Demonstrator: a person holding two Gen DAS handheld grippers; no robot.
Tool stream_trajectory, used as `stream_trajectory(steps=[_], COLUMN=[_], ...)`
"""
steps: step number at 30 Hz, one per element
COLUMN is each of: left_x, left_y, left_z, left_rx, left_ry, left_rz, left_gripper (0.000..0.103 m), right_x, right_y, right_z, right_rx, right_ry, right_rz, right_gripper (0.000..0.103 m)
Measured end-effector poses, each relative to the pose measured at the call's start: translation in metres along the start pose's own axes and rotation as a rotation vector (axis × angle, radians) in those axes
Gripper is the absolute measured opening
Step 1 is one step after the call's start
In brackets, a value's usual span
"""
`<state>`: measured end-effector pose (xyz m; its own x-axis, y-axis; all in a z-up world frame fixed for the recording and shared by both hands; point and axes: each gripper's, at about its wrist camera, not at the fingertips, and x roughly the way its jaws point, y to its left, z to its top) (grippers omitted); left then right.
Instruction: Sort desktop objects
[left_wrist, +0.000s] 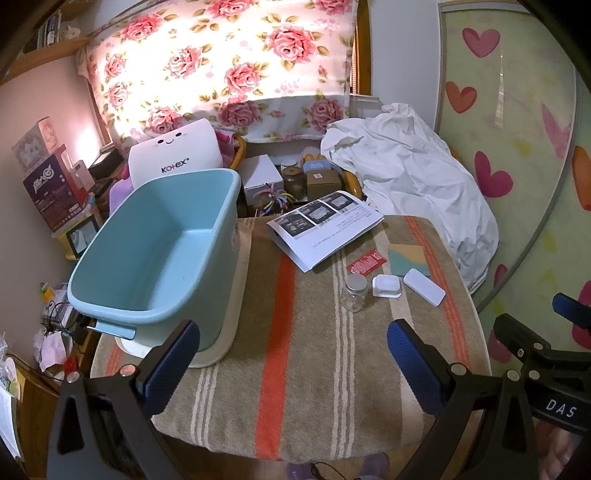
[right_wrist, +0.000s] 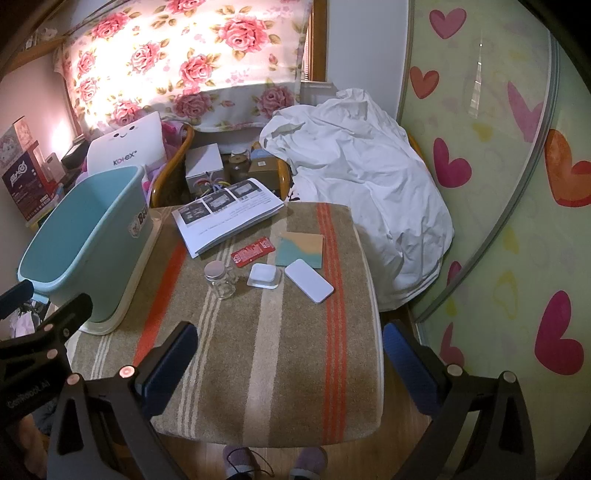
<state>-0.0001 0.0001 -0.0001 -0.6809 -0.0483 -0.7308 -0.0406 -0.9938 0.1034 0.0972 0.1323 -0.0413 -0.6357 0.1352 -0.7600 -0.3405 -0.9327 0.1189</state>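
Left wrist view: left gripper (left_wrist: 293, 363) and right gripper (right_wrist: 290, 360) stood wide apart, empty; glass jar (left_wrist: 354, 292) lay ahead.

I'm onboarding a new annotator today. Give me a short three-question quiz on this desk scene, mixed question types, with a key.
1. True or false: the teal bin already holds sorted items.
2. Which lies nearest the glass jar? A) open booklet B) small white square case C) white sheet
3. Fill in: the flat white rectangular case partly overlaps the teal and tan ____.

Key: 1 false, the bin shows only its bare inside. 2 B. 3 card. Both the left tool and right tool are open with nothing between the fingers.
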Motion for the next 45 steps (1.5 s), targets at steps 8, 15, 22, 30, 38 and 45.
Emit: stream_trajectory(steps=[8,15,22,30,38,45], left_x=[0.001,0.0,0.001,0.0,0.001,0.001], left_y=[-0.001,-0.001,0.001,0.006,0.006,0.006], left_z=[0.0,0.0,0.004,0.006,0.008,0.007], left_rx=[-0.001,-0.003,-0.004,-0.007,-0.008,-0.004], left_ry=[-0.004,-0.006,-0.007,-0.009,-0.005,-0.007], left_rz=[0.003,0.007,0.005,0.007,0.01,0.009], left_gripper=[0.103,0.103,0.103,0.103,0.103,0.103], right_x=[0.0,0.002,0.001,0.001,-0.001,-0.001], right_y=[0.001,0.0,-0.002,-0.002,-0.002,-0.002], right_z=[-0.001,0.0,0.003,0.006,0.007,0.008], right_rx=[0.003,0.007,0.012,0.017,0.021,0.021], right_ry=[0.003,0.005,0.002,0.001,-0.003,-0.001], right_rz=[0.004,-0.002,-0.004,-0.001,-0.001,-0.001], right_gripper=[0.103,0.103,0.103,0.103,0.103,0.103])
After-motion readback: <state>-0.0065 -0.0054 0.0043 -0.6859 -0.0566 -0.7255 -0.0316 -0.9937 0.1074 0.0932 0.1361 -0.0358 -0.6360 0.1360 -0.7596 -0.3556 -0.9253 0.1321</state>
